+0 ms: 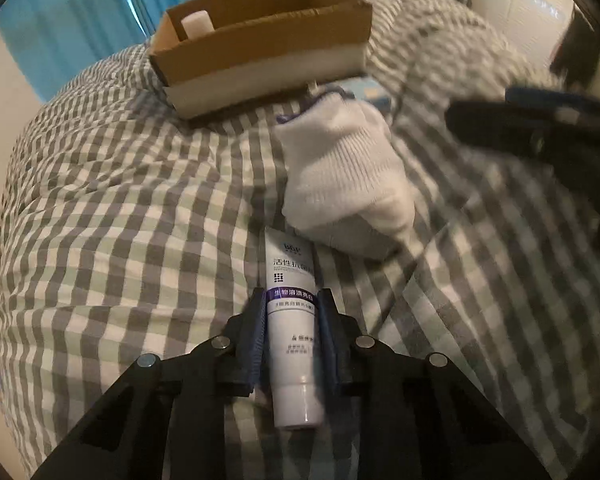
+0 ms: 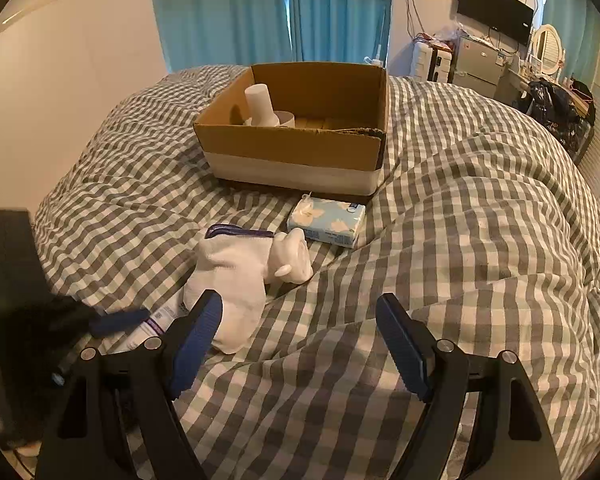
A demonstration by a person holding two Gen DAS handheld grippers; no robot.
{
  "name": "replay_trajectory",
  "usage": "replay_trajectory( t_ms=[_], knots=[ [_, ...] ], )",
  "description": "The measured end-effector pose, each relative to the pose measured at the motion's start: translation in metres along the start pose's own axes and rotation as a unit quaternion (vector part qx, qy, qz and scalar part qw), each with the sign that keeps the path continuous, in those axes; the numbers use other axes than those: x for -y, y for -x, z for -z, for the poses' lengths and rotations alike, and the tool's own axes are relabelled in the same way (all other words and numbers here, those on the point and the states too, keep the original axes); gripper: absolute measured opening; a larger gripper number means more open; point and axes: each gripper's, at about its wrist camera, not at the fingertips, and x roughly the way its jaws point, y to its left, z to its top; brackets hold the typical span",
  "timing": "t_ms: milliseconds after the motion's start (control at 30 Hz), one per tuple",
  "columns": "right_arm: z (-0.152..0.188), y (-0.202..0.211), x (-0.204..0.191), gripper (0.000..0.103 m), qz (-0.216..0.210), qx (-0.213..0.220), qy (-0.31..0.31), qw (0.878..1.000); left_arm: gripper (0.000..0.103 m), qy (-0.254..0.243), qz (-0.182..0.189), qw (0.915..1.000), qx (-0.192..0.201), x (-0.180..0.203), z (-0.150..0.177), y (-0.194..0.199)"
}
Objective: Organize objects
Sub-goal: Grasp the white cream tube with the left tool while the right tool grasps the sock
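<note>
- Lying lengthwise on the checked bedcover (image 1: pixel 132 216), the white tube (image 1: pixel 294 332) sits between the blue pads of the left claw (image 1: pixel 290 300), cap end toward the camera.
- Left claw: jaws drawn narrow, both pads against the sides of the tube, gripping it while it rests on the bed.
- Right claw (image 2: pixel 300 308): jaws standing wide, nothing between them, poised above bare bedcover.
- White socks (image 2: pixel 228 280): a folded bundle with a dark-edged cuff, lying just beyond the flat end of the tube and just beside the right claw's left finger in the right wrist view.
- Small white figurine (image 2: pixel 294 260): touching the far side of the socks.
- Tissue pack (image 2: pixel 328 220): pale blue with a leaf print, between the figurine and the box.
- Cardboard box (image 2: pixel 292 148): open-topped, farther up the bed, holding a white bottle (image 2: pixel 260 106) near its left wall.
- Background: blue curtains (image 2: pixel 268 12) behind the bed; a dark screen (image 2: pixel 494 8) on the wall at right.
</note>
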Motion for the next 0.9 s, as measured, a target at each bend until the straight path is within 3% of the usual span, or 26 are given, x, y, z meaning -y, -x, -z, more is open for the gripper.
replay_trajectory(
  t_ms=[167,300,533,633,833,867,900],
  knots=[
    [0.001,0.0,0.0,0.079,0.0,0.004,0.001,1.0,0.024,0.028,0.012,0.9995,0.009,-0.012,-0.002,0.01],
    [0.0,0.002,-0.003,0.079,-0.005,0.007,0.006,1.0,0.024,0.059,0.016,0.9972,0.041,-0.03,-0.007,0.035],
    [-0.009,-0.018,-0.026,0.079,-0.031,-0.019,0.036,0.999,0.024,0.082,-0.028,0.9919,0.092,-0.061,-0.025,0.064],
    [-0.012,-0.036,-0.037,0.079,-0.04,-0.04,0.051,0.997,0.024,0.089,-0.039,0.9905,0.097,-0.074,-0.026,0.062],
    [-0.011,-0.068,-0.051,0.079,-0.047,-0.083,0.072,0.993,0.024,0.1,-0.026,0.9905,0.09,-0.083,-0.024,0.05],
    [-0.01,-0.072,-0.051,0.077,-0.044,-0.087,0.072,0.993,0.024,0.102,-0.024,0.9905,0.089,-0.084,-0.025,0.047],
    [-0.009,-0.074,-0.052,0.068,-0.043,-0.09,0.073,0.992,0.024,0.103,-0.02,0.9906,0.088,-0.085,-0.024,0.045]
  ],
)
